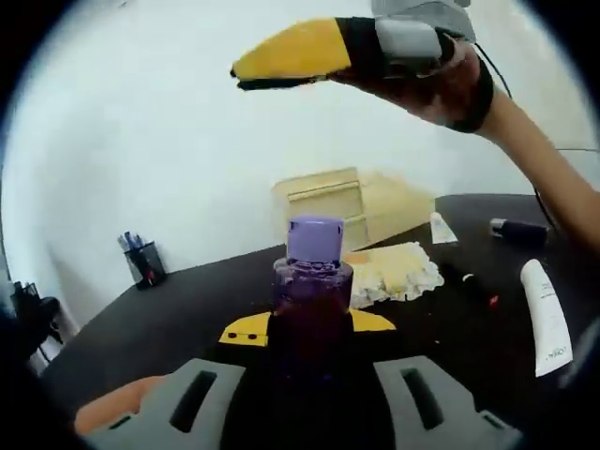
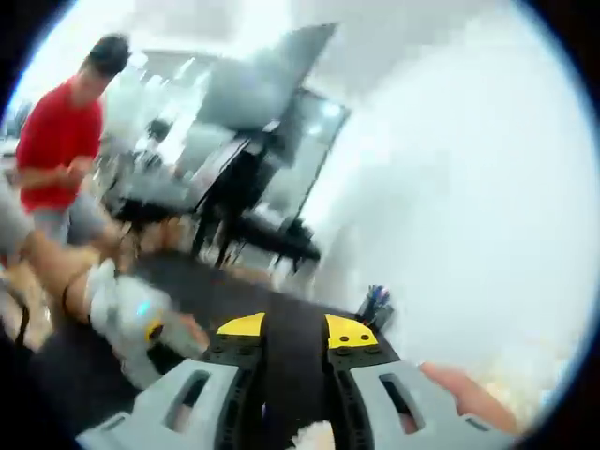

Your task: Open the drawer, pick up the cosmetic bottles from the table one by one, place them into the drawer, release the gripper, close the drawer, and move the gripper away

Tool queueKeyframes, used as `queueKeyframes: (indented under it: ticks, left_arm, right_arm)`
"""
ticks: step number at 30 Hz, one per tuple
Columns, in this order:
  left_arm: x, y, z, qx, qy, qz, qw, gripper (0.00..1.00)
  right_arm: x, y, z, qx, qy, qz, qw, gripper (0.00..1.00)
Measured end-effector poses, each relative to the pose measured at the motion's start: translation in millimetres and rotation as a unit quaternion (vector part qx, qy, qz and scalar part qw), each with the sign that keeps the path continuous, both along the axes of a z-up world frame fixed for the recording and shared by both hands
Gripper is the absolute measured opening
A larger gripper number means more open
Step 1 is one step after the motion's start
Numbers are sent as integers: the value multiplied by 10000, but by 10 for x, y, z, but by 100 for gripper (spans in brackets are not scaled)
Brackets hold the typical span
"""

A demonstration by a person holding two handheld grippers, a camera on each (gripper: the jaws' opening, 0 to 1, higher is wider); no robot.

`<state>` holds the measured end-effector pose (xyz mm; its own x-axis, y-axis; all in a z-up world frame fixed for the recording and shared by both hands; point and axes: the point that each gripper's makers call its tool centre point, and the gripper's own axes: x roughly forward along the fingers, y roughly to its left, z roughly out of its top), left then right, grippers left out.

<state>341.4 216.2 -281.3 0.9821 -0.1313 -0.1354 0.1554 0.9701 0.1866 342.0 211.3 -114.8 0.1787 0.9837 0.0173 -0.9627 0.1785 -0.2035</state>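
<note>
- My left gripper has its jaws pinching the purple bottle, lifted in front of the wooden drawer unit.
- I keep it upright, carrying toward the drawer.
- My right gripper has jaws narrowly spread, holding nothing.

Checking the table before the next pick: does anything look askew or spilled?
Nothing spilled. The purple bottle stands upright between the left hand-held gripper's jaws. A white tube and a dark item lie flat on the table, waiting rather than misplaced.
</note>
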Motion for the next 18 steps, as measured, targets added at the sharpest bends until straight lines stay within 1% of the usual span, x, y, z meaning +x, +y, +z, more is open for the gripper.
queueKeyframes:
  ticks: [1, 2, 3, 6, 7, 8, 9, 10, 11, 12, 13, 14, 15, 16, 18]
  left_arm:
    - [1, 48, 20, -82, -36, 112, 9999, 24]
    - [4, 103, 43, -155, -77, 232, 9996, 24]
    - [6, 161, 67, -198, -126, 362, 9991, 24]
    - [17, 362, 129, -243, -261, 805, 9961, 24]
    - [15, 421, 148, -256, -310, 949, 9947, 24]
    - [9, 480, 156, -246, -329, 1101, 9931, 24]
    - [6, 512, 160, -242, -340, 1177, 9922, 24]
    - [4, 539, 167, -271, -355, 1234, 9913, 24]
    - [-2, 568, 173, -316, -365, 1299, 9903, 24]
    - [-8, 608, 185, -335, -386, 1397, 9889, 24]
    - [-15, 646, 203, -345, -430, 1486, 9874, 24]
    - [-18, 678, 224, -364, -480, 1523, 9865, 24]
    - [-23, 727, 252, -412, -541, 1607, 9847, 24]
    - [-41, 735, 260, -438, -570, 1639, 9838, 24]
    - [-60, 757, 270, -495, -598, 1701, 9824, 24]
  right_arm:
    - [71, 41, 29, 170, 333, 45, 9993, 22]
    - [123, 58, 7, 244, 595, 81, 9979, 23]
    - [115, 55, -7, 338, 712, 78, 9969, 24]
    - [265, 120, -75, 569, 1107, -69, 9922, 24]
    - [178, 131, -152, 605, 1243, -51, 9904, 24]
    - [144, 170, -201, 680, 1431, -49, 9874, 24]
    - [136, 196, -219, 707, 1545, -61, 9854, 24]
    - [103, 241, -252, 669, 1499, -9, 9864, 24]
    - [4, 293, -347, 537, 1520, 103, 9869, 24]
    - [-32, 328, -405, 416, 1519, 126, 9874, 24]
    - [-92, 396, -491, 274, 1432, 176, 9892, 24]
    - [-119, 428, -540, 179, 1423, 170, 9895, 24]
    - [-81, 498, -551, 123, 1400, 165, 9899, 24]
    - [-95, 556, -598, 54, 1395, 136, 9901, 24]
    - [-136, 580, -667, 48, 1394, 65, 9902, 24]
